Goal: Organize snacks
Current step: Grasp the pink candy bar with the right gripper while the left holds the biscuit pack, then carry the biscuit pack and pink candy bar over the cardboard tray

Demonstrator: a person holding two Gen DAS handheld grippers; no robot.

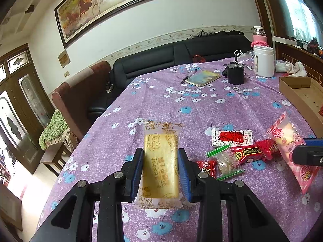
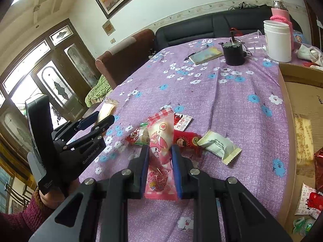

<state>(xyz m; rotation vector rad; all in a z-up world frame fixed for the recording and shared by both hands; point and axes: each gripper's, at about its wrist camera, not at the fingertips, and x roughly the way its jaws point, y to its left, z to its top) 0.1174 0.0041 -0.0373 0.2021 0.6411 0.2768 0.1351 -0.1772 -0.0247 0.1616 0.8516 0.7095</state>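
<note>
Currently, the left hand-held gripper (image 1: 160, 168) is clamped on a yellow biscuit packet (image 1: 161, 161), which is pinched between its blue pads at lower centre of the left wrist frame, above the purple flowered tabletop (image 1: 232, 111). The right hand-held gripper (image 2: 160, 166) is clenched on a pink candy packet (image 2: 160, 141), held upright at lower centre of the right wrist frame. Just beyond the pink packet, loose snacks lie on the cloth: a red wrapper (image 2: 186, 140), a white sachet (image 2: 219, 146) and a green-edged clear packet (image 1: 226, 161). A cardboard box (image 2: 298, 92) at the right edge holds further packets. A white jar (image 2: 277, 40) and a black canister (image 2: 233, 53) stand at upper right.
</note>
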